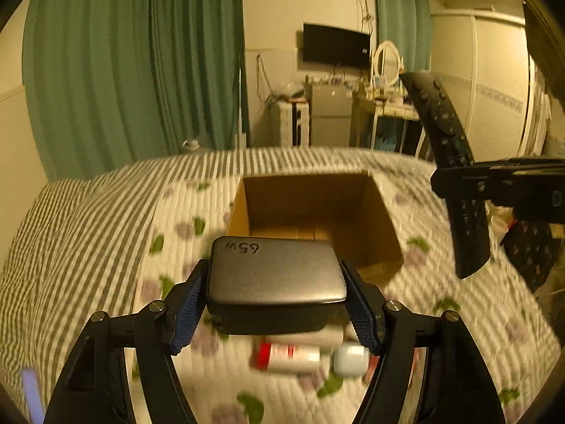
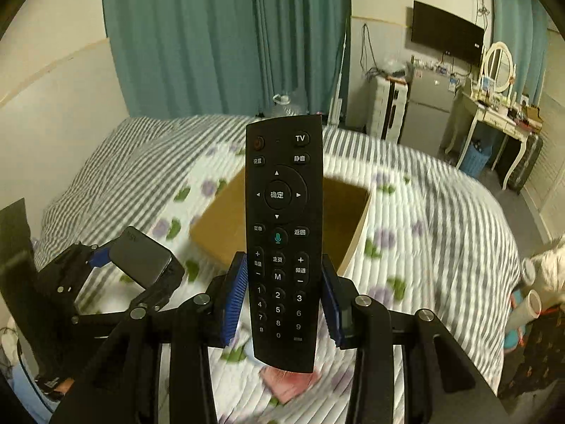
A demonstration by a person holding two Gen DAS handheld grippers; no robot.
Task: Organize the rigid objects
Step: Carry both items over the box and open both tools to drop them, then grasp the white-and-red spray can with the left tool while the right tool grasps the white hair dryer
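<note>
My left gripper (image 1: 275,296) is shut on a dark grey charger block marked 65W (image 1: 275,275), held above the bed just in front of an open cardboard box (image 1: 381,212). My right gripper (image 2: 284,300) is shut on a black TV remote (image 2: 284,212), held upright above the bed near the box (image 2: 219,226). In the left wrist view the remote (image 1: 452,162) and the right gripper (image 1: 501,183) show at the right. In the right wrist view the left gripper (image 2: 137,265) with the charger (image 2: 141,258) shows at the lower left.
A white tube with a red cap (image 1: 289,355) and a small white case (image 1: 351,358) lie on the quilt (image 1: 106,247) under the charger. A pink item (image 2: 293,381) lies under the remote. A fridge (image 2: 427,109) and dressing table (image 2: 494,113) stand beyond the bed.
</note>
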